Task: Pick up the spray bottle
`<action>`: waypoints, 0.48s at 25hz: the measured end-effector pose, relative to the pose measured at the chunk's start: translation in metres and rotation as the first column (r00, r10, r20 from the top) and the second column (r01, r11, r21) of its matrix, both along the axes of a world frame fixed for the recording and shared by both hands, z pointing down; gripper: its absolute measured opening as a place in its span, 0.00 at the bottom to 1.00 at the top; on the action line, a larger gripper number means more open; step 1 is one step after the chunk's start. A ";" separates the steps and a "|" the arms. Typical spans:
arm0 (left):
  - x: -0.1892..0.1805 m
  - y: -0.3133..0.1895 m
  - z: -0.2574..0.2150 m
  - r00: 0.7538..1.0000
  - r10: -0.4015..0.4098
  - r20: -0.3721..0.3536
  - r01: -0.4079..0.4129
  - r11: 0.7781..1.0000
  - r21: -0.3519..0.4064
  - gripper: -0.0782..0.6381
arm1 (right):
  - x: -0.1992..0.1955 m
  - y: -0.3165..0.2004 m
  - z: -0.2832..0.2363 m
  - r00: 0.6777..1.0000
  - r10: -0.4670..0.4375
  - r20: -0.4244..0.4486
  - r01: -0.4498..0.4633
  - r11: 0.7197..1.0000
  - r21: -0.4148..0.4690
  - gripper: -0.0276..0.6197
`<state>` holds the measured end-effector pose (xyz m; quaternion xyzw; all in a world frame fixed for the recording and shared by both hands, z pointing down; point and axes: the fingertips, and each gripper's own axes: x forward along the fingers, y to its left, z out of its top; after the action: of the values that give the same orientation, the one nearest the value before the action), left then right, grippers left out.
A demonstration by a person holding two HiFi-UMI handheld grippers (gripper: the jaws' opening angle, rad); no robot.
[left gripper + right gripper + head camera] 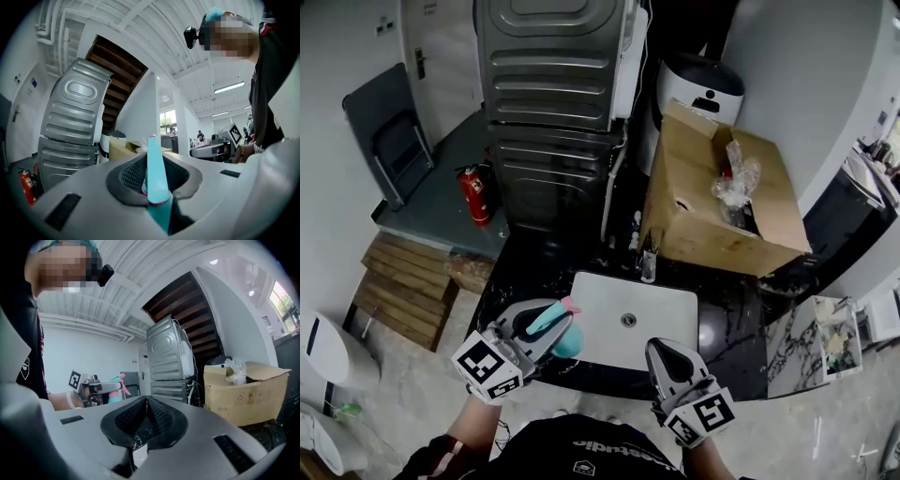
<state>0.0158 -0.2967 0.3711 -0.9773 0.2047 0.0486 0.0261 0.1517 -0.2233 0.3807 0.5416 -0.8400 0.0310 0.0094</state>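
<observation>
A teal spray bottle [553, 330] with a pink nozzle tip is clamped in my left gripper [546, 330], held in the air at the left front of the white sink [670, 339]. In the left gripper view the bottle [156, 180] stands between the two dark pads, which press on it. My right gripper [667, 361] hovers over the sink's near right edge with its jaws together and nothing between them. The right gripper view shows its pads [146, 414] meeting, and the left gripper with the bottle [116, 385] at the left.
A black marble counter [727, 323] surrounds the sink, with a tap [649, 264] behind it. An open cardboard box [722, 192] stands at the back right. Grey stacked machines [551, 103] rise behind, and a red fire extinguisher [474, 194] stands on the floor at the left.
</observation>
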 end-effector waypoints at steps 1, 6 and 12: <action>0.005 0.005 0.000 1.000 0.010 0.007 -0.010 1.000 0.009 0.23 | 0.000 0.000 0.000 1.000 -0.003 0.000 0.003 1.000 0.002 0.10; 0.024 0.024 -0.004 0.999 0.042 0.030 -0.043 0.998 0.039 0.23 | 0.002 0.002 -0.005 1.000 -0.009 0.005 0.009 1.000 0.017 0.10; 0.027 0.030 -0.010 0.998 0.052 0.028 -0.053 0.998 0.043 0.23 | 0.000 0.004 -0.002 1.000 -0.021 0.011 0.021 1.000 0.012 0.10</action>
<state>0.0431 -0.2669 0.3607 -0.9821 0.1777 0.0403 0.0488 0.1516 -0.2195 0.3783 0.5325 -0.8459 0.0290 0.0017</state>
